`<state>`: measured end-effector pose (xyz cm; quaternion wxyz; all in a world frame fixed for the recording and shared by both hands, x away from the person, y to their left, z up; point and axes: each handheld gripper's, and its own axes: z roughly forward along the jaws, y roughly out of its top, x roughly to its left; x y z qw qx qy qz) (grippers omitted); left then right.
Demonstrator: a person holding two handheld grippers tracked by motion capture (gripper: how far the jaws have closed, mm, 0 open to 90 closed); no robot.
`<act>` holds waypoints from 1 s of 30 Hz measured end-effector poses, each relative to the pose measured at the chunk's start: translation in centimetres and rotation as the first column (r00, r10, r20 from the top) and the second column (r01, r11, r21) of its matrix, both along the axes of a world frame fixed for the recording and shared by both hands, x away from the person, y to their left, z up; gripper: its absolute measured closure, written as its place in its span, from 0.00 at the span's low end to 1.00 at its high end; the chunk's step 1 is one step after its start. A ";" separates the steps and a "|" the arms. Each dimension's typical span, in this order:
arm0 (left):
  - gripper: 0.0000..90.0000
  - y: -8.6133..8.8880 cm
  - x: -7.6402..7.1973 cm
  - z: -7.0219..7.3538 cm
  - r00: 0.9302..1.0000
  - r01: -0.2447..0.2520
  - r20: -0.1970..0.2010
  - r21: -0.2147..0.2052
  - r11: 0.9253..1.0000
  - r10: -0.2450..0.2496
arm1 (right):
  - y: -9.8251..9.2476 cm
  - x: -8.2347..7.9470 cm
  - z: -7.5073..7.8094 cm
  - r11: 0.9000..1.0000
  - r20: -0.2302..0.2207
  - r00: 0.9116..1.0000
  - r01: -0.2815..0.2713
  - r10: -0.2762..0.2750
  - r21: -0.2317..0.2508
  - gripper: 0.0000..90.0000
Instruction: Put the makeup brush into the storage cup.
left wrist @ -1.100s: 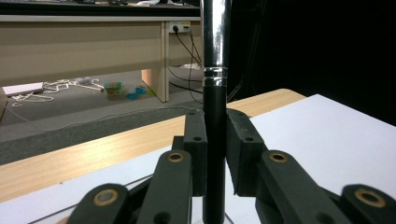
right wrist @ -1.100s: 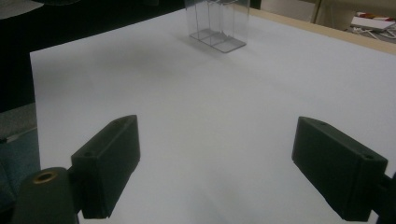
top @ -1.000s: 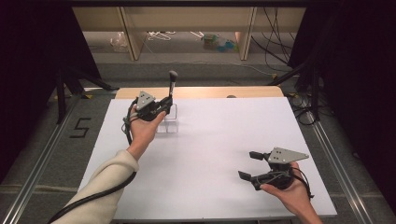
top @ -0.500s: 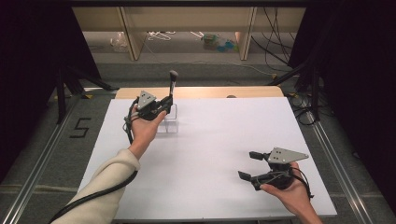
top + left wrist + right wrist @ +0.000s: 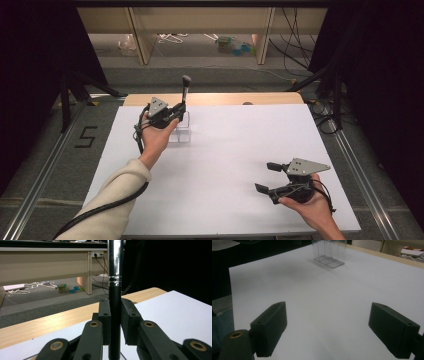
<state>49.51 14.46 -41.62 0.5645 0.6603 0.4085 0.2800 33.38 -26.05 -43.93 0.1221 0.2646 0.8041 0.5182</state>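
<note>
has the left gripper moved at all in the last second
No. The left gripper sits at the same spot over the clear holder, clamping the upright brush as before.

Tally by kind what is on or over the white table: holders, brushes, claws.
Clear holder: 1
Makeup brush, upright, clamped in the left claw: 1
Claws, counting the open right claw: 2
Total: 4

High view from above the near edge of the white table (image 5: 225, 165), facing forward and down, left gripper view close along its jaws toward the far desks, right gripper view low over the table, facing the clear holder (image 5: 329, 252), shared with the high view (image 5: 181, 134)
</note>
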 end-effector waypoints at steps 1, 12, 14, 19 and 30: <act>0.88 0.0 0.0 0.0 1.000 -0.002 0.001 0.000 1.000 0.002 | 0.0 0.0 0.0 1.000 -0.001 1.000 0.000 0.000 0.000 0.18; 0.88 0.0 0.2 -0.4 1.000 -0.003 0.002 -0.008 1.000 0.003 | 0.0 0.0 0.0 1.000 -0.005 1.000 -0.004 0.004 0.003 0.18; 0.88 -0.1 0.2 -0.5 1.000 -0.002 0.001 -0.007 1.000 0.002 | 0.0 0.0 0.0 1.000 -0.005 1.000 -0.004 0.004 0.002 0.18; 0.88 -0.1 0.3 -0.5 1.000 -0.004 0.002 -0.006 1.000 0.004 | 0.0 0.0 0.0 1.000 -0.003 1.000 -0.004 0.004 0.001 0.18; 0.88 0.0 0.4 -0.7 1.000 -0.007 0.001 -0.005 1.000 0.007 | 0.0 -0.1 0.0 1.000 -0.002 1.000 0.004 -0.004 -0.005 0.18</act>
